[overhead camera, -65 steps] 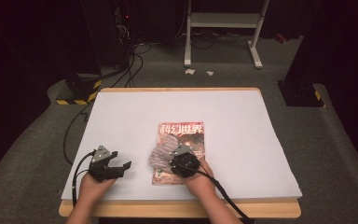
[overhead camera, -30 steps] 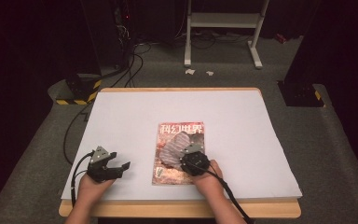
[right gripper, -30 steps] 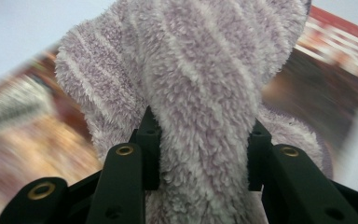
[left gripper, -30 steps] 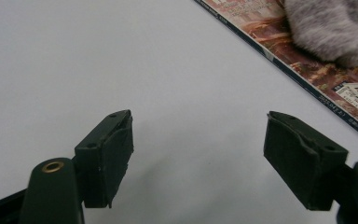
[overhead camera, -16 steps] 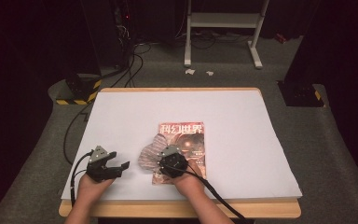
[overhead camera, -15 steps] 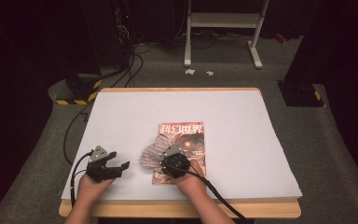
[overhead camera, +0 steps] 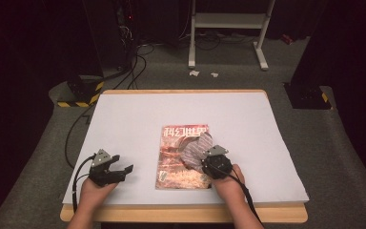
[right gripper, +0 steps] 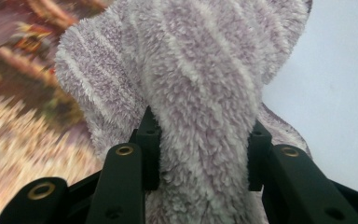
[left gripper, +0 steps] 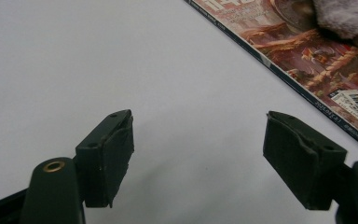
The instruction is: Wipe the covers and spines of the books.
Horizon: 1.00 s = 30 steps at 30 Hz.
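Right tool (overhead camera: 209, 160) is clenched on a fluffy grey-and-white striped cloth (right gripper: 191, 84), a thick fold of it squeezed between both jaws in the right gripper view. Ahead of those jaws the cloth spreads out over a magazine (overhead camera: 176, 162), covering its right-hand part; the cover with its reddish picture shows to the left of the cloth, and bare white bench lies to the right. From above, the magazine lies flat just left of the right tool, with its title strip at the far end, away from the person.

Left tool (left gripper: 198, 163) is released, its jaws standing wide apart with nothing between them, low over the white bench (overhead camera: 124, 119). Well off to its right lies the near edge of the magazine, barcode corner closest, with a bit of the cloth farther along. Beyond the bench, past both tools, stand a white metal frame (overhead camera: 228, 21) and some black cables (overhead camera: 138, 52) on the floor.
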Motion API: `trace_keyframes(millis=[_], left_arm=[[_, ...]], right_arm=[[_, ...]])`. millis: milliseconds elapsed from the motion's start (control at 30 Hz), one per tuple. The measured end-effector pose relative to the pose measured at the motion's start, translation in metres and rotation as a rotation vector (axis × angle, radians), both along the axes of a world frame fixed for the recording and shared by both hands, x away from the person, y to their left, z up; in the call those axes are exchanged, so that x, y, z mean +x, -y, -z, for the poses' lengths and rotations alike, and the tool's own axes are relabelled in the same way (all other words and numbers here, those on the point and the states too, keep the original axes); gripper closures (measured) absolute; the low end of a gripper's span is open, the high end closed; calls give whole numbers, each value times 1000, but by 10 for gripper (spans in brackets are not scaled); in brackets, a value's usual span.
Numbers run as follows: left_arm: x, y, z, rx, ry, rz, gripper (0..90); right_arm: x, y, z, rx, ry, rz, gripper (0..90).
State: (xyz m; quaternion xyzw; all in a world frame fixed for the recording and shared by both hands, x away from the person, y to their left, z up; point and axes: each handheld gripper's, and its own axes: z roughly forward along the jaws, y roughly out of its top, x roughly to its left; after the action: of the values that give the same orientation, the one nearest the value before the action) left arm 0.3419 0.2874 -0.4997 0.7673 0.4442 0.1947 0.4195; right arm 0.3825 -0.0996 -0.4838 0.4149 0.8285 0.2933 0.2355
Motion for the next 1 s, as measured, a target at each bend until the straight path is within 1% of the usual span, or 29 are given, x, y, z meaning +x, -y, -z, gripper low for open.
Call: trace_keyframes(millis=[167, 267, 400, 500, 567, 667, 733, 833, 900, 1000], left_arm=[[2, 2, 2, 6, -8, 10, 247], [3, 0, 1, 4, -5, 10, 247], [2, 0, 1, -4, -4, 10, 247], [2, 0, 1, -5, -3, 14, 246], [2, 0, 1, -6, -3, 16, 246], [2, -1, 0, -10, -1, 13, 246], [2, -2, 0, -11, 1, 12, 246], [1, -2, -1, -14, 4, 10, 246], [1, -2, 0, -13, 3, 9, 246], [1, -2, 0, -9, -4, 10, 246]], right_arm=[[24, -17, 0, -19, -8, -12, 618], [32, -33, 0, -19, -15, -24, 619], [33, -66, 2, -12, -15, -77, 620], [33, -95, 3, -13, -12, -138, 620], [33, -112, 3, -9, -14, -166, 620], [32, -127, 4, -18, -9, -192, 619], [33, -127, 4, -13, -10, -195, 617], [34, -117, 3, 3, -22, -195, 612], [33, -106, 4, 4, -16, -178, 611], [32, -80, 4, 12, -10, -135, 612]])
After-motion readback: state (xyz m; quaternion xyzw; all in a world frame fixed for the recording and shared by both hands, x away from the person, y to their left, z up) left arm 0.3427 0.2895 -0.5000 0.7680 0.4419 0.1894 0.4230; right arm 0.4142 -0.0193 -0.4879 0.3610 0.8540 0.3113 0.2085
